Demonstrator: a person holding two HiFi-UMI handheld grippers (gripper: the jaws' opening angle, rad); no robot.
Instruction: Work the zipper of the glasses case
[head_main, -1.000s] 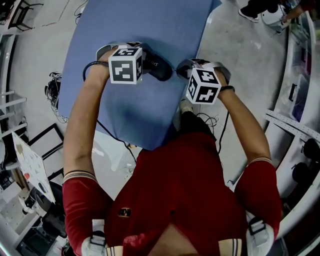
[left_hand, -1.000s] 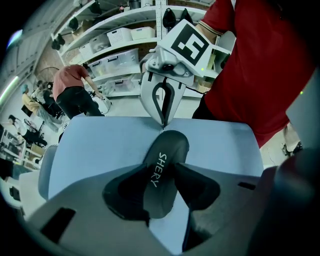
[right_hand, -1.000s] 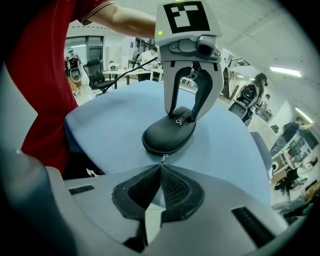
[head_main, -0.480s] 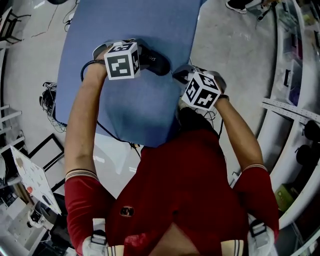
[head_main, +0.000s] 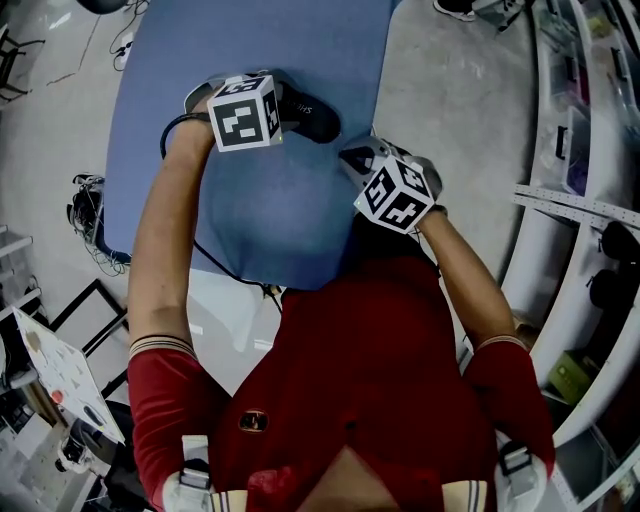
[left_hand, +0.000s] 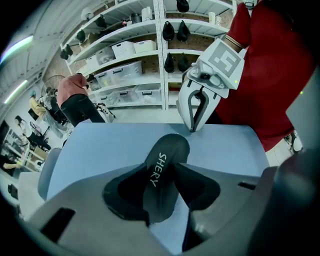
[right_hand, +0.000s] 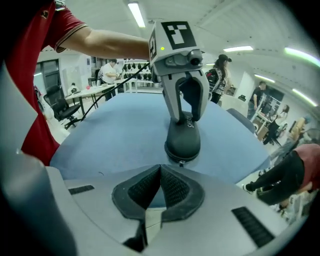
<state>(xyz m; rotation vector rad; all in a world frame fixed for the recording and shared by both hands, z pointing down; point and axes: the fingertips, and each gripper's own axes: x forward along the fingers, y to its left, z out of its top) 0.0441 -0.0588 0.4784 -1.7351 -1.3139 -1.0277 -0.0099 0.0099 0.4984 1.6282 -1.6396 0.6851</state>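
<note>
Left hand-held gripper (left_hand: 165, 182) clamped on glasses case (right_hand: 183, 137), steadying it on tabletop (right_hand: 115, 130) for zipper work; right hand-held gripper (right_hand: 160, 187) closed, empty, nearby.

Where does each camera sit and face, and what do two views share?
Head view: on the person's head, facing down at the blue table; forearms, red shirt, left gripper, right gripper show.
Left gripper view: on the left gripper, along its fingers clamping the glasses case; right gripper beyond.
Right gripper view: on the right gripper, past its shut fingers toward the glasses case; left forearm shows.
Shared: both gripper views show the glasses case.
</note>
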